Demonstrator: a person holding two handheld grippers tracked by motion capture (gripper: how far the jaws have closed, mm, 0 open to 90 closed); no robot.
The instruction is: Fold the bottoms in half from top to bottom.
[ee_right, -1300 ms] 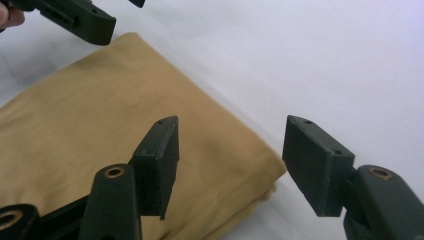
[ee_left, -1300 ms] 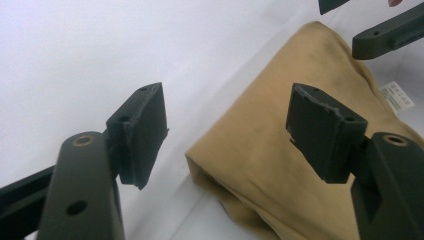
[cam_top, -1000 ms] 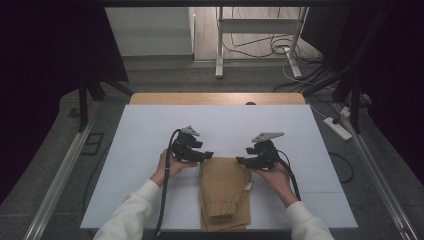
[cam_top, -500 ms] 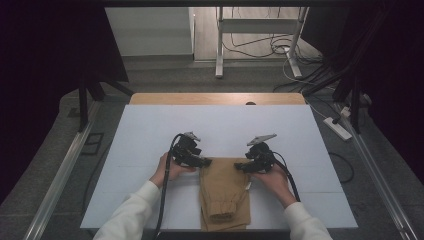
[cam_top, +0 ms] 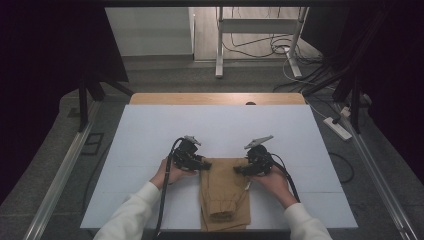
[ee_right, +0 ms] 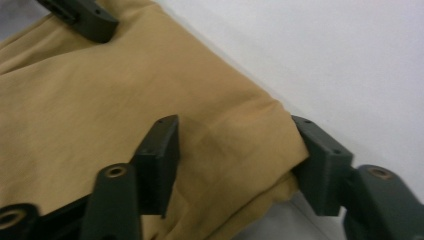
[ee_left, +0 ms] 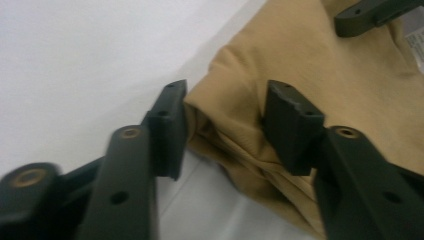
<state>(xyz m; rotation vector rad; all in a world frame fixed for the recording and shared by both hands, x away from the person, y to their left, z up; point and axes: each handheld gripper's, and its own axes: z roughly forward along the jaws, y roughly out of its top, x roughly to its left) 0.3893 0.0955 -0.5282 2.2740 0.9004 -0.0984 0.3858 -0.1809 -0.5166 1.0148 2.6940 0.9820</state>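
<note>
Trousers [cam_top: 224,192] far corners between both half-open claws: left claw [ee_left: 225,125], right claw [ee_right: 235,155].

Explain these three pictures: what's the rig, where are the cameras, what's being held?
There is no robot arm. A person holds a two-fingered hand tool in each hand: the left gripper and the right gripper. The high view looks down from above the person's side of the white table. The other two views come from cameras riding on each gripper, looking along its black fingers. On the table lies folded tan cloth, probably trousers. Each gripper straddles a far corner of the cloth, the right one seen at. The fingers stand apart around the fabric and are not yet clamped.
</note>
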